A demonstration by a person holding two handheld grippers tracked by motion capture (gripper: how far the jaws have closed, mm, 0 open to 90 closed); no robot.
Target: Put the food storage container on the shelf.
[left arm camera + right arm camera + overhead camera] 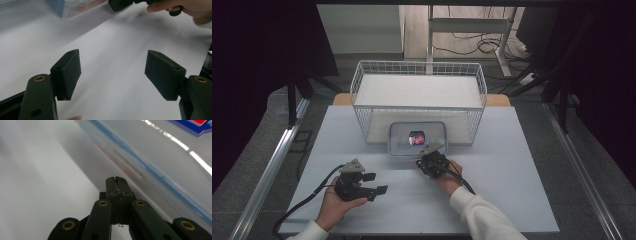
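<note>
Clear rectangular plastic container with a blue-edged lid [417, 138] is being seen on the white table top [522, 165], lying flat just in front of the white wire basket [419, 100], toward twelve o'clock from the person's hands; a red and blue label [417, 137] is being shown through its lid. The right gripper [433, 159] is being held in the person's right hand [448, 176] at the container's near edge, at about one o'clock from the left gripper, and whether it is touching the container cannot be told from the high view. In the right gripper view its two black jaws are being pressed together with nothing between them, their tips [116, 181] being held right beside the container's blue-rimmed side [160, 177] above the table. The left gripper [371, 183] is being held in the left hand [336, 205] low over the bare table, well apart from the container, its jaws being pointed toward three o'clock. In the left gripper view its jaws are being kept wide apart with only white table between the pads [68, 72], and the container corner [72, 7] and the right hand [185, 8] are being shown farther off.
</note>
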